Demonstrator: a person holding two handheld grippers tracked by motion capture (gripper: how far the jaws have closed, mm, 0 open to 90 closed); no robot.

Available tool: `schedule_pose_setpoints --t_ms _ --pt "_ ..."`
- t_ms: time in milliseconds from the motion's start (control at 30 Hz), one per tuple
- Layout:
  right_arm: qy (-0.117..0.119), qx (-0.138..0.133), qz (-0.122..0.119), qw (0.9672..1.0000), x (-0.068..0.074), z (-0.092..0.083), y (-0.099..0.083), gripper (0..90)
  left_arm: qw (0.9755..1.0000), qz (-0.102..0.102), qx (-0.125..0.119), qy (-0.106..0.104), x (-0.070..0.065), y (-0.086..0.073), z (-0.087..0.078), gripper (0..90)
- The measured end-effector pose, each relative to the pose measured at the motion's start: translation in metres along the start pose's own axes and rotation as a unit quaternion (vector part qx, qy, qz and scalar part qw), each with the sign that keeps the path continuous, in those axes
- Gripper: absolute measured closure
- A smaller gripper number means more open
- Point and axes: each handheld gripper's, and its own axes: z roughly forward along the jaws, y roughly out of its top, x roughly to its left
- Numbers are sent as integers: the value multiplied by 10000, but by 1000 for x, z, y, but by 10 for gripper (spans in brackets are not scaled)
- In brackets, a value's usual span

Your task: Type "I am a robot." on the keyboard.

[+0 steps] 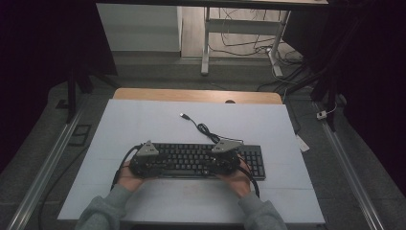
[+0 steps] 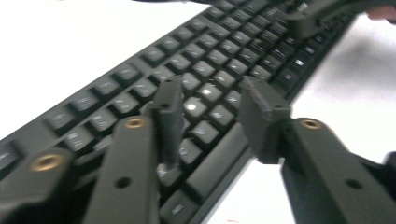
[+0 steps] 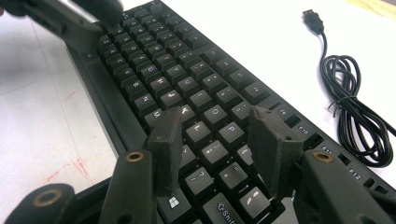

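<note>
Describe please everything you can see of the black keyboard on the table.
The keyboard is black, full-size, seemingly plastic, with pale key legends. It lies flat on the white table, its long side across the person's front. Its coiled black cable lies behind it, the USB plug unconnected. The left gripper and right gripper hang over its keys with jaws apart, nothing between them; whether they touch the keys is unclear.

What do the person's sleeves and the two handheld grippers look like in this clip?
Grey sleeves cover both forearms. The left gripper and right gripper are black, each topped by a grey three-cornered plate, with a black cable trailing back. Each has two blocky black jaws on arms with brass-coloured pivot fittings.
</note>
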Motion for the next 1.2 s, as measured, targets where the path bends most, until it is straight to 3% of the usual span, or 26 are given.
schedule_pose_setpoints --t_ms 133,333,867,1200 --pt "-27 8 -8 10000 0 -1 0 551 9997 -188 67 159 8 -2 -4 439" --pt "-6 -22 2 10000 -1 -1 0 550 9989 -370 129 273 18 -4 -7 378" --pt "-1 -13 -4 10000 -1 -1 0 550 9985 -414 199 312 23 -6 -9 354" --pt "-3 -23 -22 10000 0 -2 1 551 9984 -432 93 347 24 -5 -9 373"
